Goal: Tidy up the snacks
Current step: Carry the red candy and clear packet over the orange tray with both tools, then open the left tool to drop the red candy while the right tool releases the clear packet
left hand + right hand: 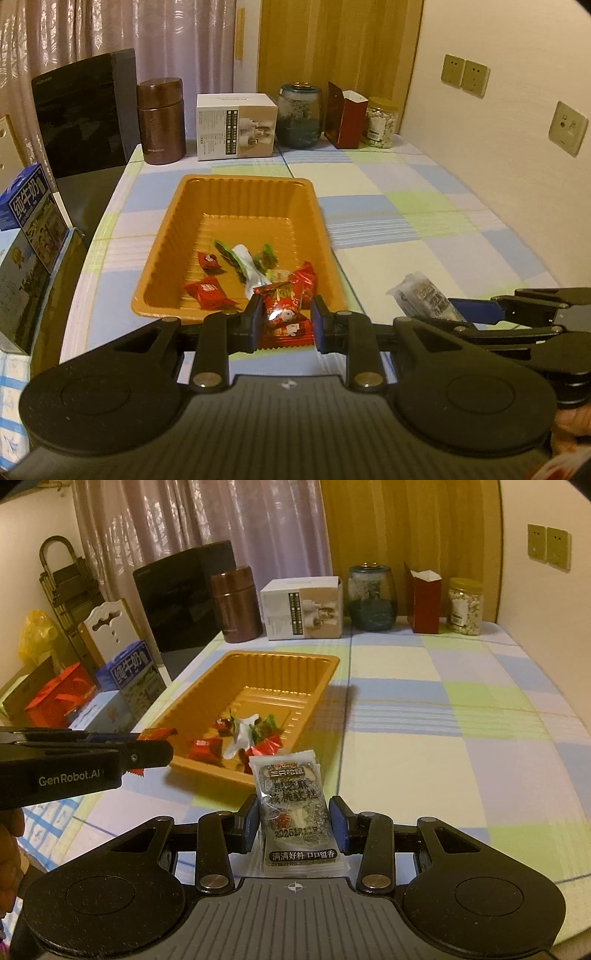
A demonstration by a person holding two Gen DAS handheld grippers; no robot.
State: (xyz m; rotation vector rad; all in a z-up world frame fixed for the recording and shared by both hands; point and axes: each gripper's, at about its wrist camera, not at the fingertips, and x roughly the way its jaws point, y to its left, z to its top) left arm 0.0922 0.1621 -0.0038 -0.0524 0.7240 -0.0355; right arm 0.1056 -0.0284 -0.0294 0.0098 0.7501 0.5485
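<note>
An orange plastic tray (192,206) sits on the checked tablecloth and holds several wrapped snacks (210,293), red, green and white. My left gripper (286,321) is shut on a red snack packet (284,314), held just above the table at the tray's near edge. My right gripper (295,821) is shut on a grey-and-black sesame walnut cake packet (291,805), held upright to the right of the tray's (207,686) near corner. The right gripper and its packet (424,297) show at the right of the left wrist view. The left gripper (147,755) shows at the left of the right wrist view.
At the table's back stand a brown flask (161,120), a white box (236,125), a glass jar (299,114), a red carton (345,114) and a nut jar (382,122). A black panel (81,114) and milk boxes (29,206) stand left. The wall is at right.
</note>
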